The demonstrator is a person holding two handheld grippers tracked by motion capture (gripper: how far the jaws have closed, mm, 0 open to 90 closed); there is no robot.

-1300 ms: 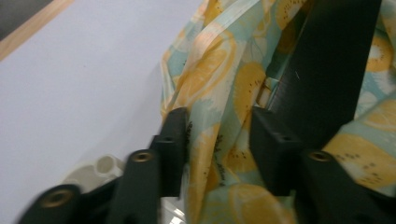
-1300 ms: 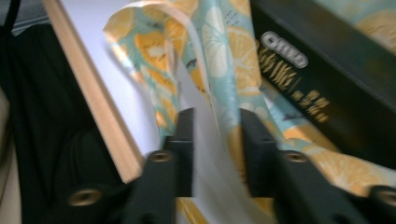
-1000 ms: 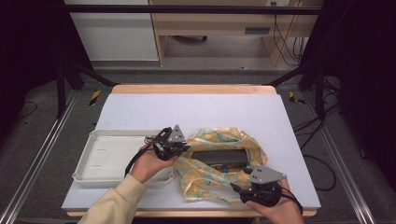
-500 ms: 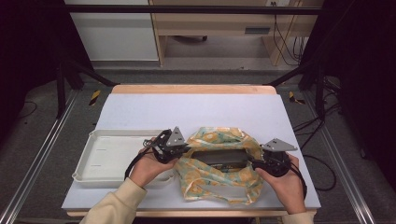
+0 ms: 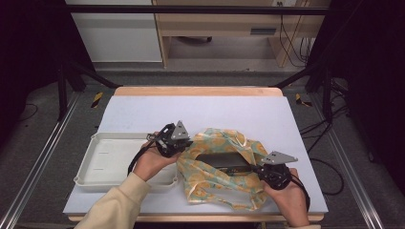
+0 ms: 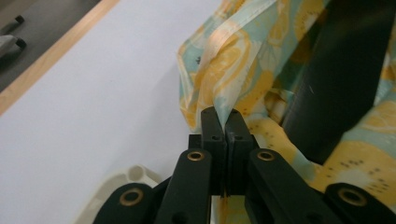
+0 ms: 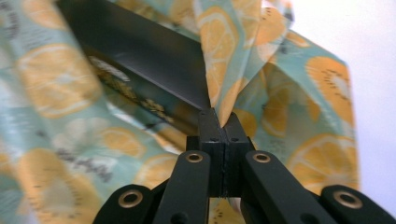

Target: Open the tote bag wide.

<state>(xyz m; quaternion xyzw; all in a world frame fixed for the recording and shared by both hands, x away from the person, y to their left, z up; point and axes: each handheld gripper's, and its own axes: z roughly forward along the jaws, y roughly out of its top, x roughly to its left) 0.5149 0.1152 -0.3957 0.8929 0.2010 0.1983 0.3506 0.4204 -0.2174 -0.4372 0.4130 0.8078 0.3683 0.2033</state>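
I have the fruit-print bag (image 5: pixel 217 183) lying on the white tabletop (image 5: pixel 200 112), just right of the white tray (image 5: pixel 107 162), with a black box (image 5: pixel 222 160) resting in its open mouth. My left hand-held gripper (image 5: pixel 177 143) is clamped tight on the bag's left rim; in the left gripper view its jaws are pressed together with a fold of the printed film (image 6: pixel 224 60) rising from between them. My right hand-held gripper (image 5: pixel 260 169) is likewise closed on the right rim, where the right gripper view shows a pinched pleat (image 7: pixel 224 56) standing up out of the jaws beside the box (image 7: pixel 140 56).

I judge the bag thin, soft and glossy, probably a light plastic film: it crumples and holds no shape of its own, so it should slip or stretch if I pull hard on one layer. The hemmed edge of the mouth is the sensible place to hold, on opposite sides, as I have it. The box looks rigid with smooth faces, and likely heavier than the bag, so its corners could snag or strain the film.
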